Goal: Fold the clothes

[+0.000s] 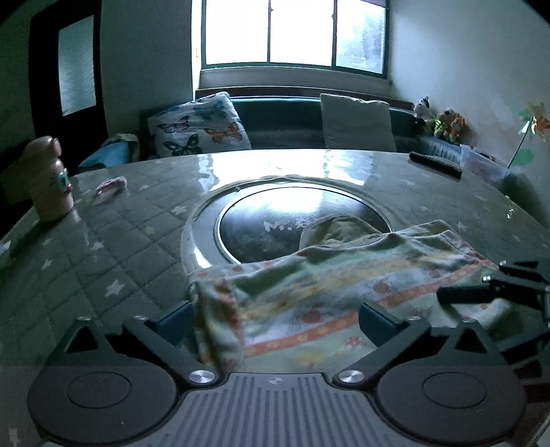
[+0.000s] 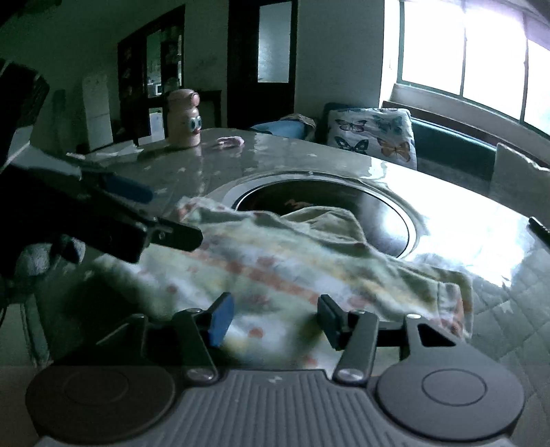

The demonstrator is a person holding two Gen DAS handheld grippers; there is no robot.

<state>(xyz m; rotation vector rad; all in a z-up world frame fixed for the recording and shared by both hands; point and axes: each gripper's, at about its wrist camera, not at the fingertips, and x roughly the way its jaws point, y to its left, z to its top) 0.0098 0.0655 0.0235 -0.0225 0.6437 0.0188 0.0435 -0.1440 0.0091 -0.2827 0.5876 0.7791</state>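
We have a patterned garment (image 1: 326, 285) lying rumpled on the table (image 1: 113, 247), spread from the near edge up over the rim of the round inset plate (image 1: 275, 223) at the table's middle — pale cloth with orange bands and small red motifs. Our left gripper (image 1: 275, 323) sits low at the near edge with its jaws wide apart, the cloth's left border draped between them but not pinched. Our right gripper (image 2: 273, 321) is likewise spread, hovering over the near part of the cloth, nothing clamped. Each tool shows in the other's camera, so both hands are working the same side of the garment. We judge this a moment between holds: the cloth is bunched at its far side, with a raised hump over the plate, and it could as well be a piece being laid out flat as one partly doubled and let go — the blur won't let us settle it. Any next hold would call for a clean edge or corner and both jaws closing on a single layer. The table is glossy, quilted with little stars and catching hard glare from the window (image 1: 292, 31); a pink bottle with cartoon eyes (image 2: 184, 118) stands near its far left edge, a butterfly cushion (image 1: 199, 125) on the bench beyond.
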